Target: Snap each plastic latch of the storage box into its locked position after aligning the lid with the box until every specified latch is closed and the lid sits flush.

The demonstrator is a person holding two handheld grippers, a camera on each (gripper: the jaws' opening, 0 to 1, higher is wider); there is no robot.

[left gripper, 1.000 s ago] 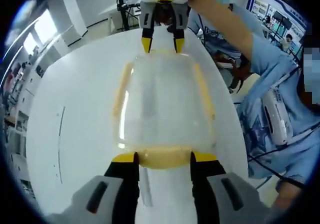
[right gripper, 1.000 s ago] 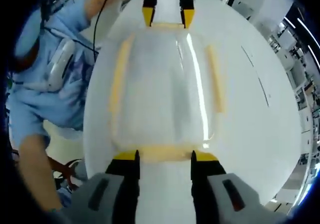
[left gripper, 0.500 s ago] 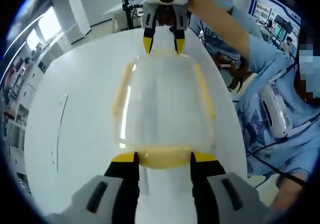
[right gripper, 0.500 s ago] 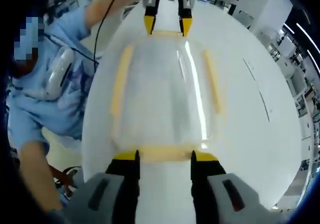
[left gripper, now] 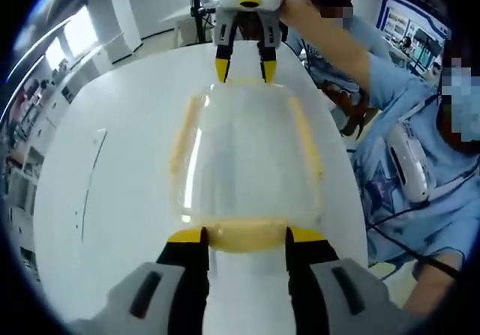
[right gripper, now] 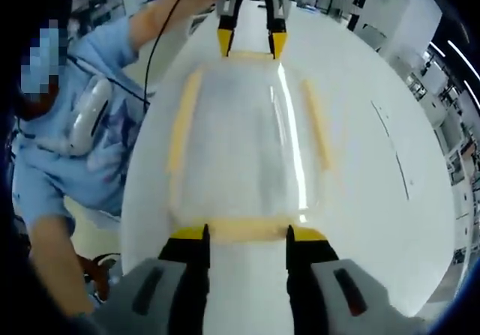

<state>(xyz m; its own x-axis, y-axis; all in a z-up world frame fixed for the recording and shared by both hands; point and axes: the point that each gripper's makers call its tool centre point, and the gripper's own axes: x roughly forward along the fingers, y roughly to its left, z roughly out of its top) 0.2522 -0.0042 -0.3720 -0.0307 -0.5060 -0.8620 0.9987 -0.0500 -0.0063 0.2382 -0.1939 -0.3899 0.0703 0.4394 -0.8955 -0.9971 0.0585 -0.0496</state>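
A clear plastic storage box (left gripper: 244,155) with its lid on lies on a white table (left gripper: 120,200), also seen as the box (right gripper: 240,148). Yellow latches run along both long sides (left gripper: 180,144) (left gripper: 307,144). My left gripper (left gripper: 247,236) is open, its yellow tips standing at either end of the near end latch (left gripper: 247,228). At the far end my right gripper (left gripper: 245,69) straddles the opposite end latch. In the right gripper view my right gripper (right gripper: 246,236) is open around its end latch (right gripper: 246,228), and my left gripper (right gripper: 247,44) stands at the far end.
A person in a blue shirt (left gripper: 405,125) stands close along one long side of the table, also seen as the person (right gripper: 75,125). The table edge (left gripper: 352,200) runs just beyond the box on that side. Shelves and screens fill the room behind.
Both views have tilted a little, so the far gripper sits slightly higher in each. The box has kept its place between the two grippers, and the jaws have kept their width.
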